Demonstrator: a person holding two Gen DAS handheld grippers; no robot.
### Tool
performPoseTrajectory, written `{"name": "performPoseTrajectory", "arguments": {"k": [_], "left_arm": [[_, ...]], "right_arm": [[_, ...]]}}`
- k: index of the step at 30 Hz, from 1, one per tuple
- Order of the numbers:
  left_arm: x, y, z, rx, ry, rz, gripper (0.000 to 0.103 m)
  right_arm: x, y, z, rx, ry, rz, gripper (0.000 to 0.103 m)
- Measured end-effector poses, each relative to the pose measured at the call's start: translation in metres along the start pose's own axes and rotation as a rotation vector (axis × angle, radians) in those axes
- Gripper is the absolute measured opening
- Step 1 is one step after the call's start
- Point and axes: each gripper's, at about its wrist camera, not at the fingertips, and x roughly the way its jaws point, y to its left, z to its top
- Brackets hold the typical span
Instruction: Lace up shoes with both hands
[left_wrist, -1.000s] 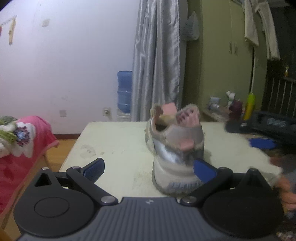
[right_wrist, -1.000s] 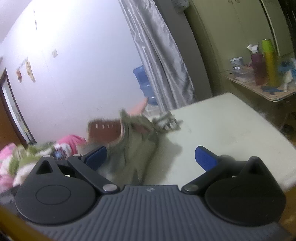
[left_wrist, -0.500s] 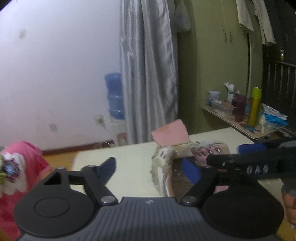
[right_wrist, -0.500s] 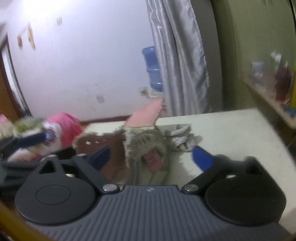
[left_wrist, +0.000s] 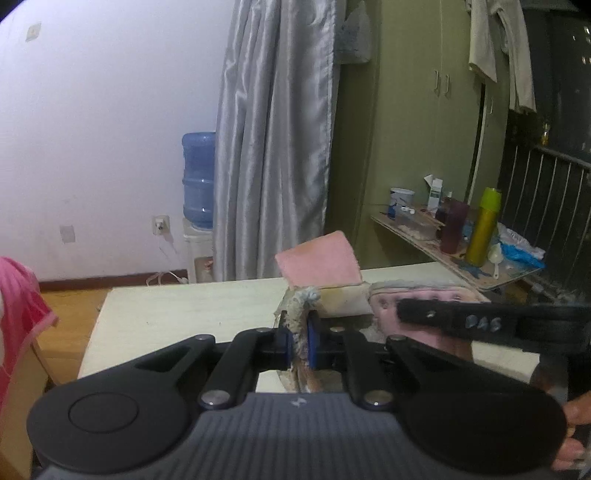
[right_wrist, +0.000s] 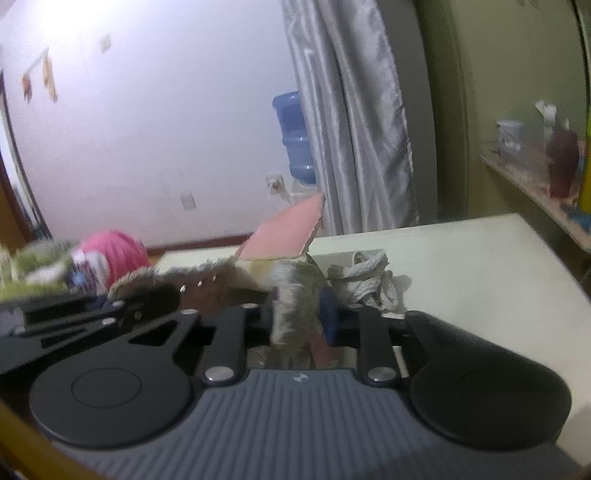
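A worn grey shoe with a fleecy rim and a raised pink tongue stands on the pale table. My left gripper is closing; its blue pads press the shoe's left collar edge between them. In the right wrist view, my right gripper is closing too, with the shoe's other fleecy collar edge pinched between its pads. A heap of white lace lies loose on the table just right of the shoe. The right gripper's black body crosses the left wrist view over the shoe's opening.
A blue water bottle and a grey curtain stand behind the table. A side shelf to the right carries bottles and cups. Pink bedding lies left. A person's hand shows at the lower right.
Both grippers came in close to the shoe from either side, and their wide-open jaws closed onto its collar edges. The shoe now fills the space right in front of each camera.
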Motion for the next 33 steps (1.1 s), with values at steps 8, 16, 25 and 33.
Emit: {"name": "performPoseTrajectory", "arguments": {"k": [8,16,25,33], "left_arm": [[0.008,0.034,-0.001,-0.13,0.047,-0.06,0.009],[0.017,0.067,-0.012,-0.302,0.091,-0.104,0.013],[0.024,0.089,-0.006,-0.445,0.113,-0.312,0.027],[0.02,0.055,0.04,-0.188,0.043,-0.268,0.059]], "right_arm": [[-0.003,-0.025,-0.014,0.198,-0.08,0.018,0.013],[-0.003,-0.034,-0.023,0.258,-0.103,0.013,0.016],[0.003,-0.041,-0.018,0.324,-0.044,0.059,0.023],[0.009,-0.042,-0.015,0.345,-0.003,0.105,0.023]]}}
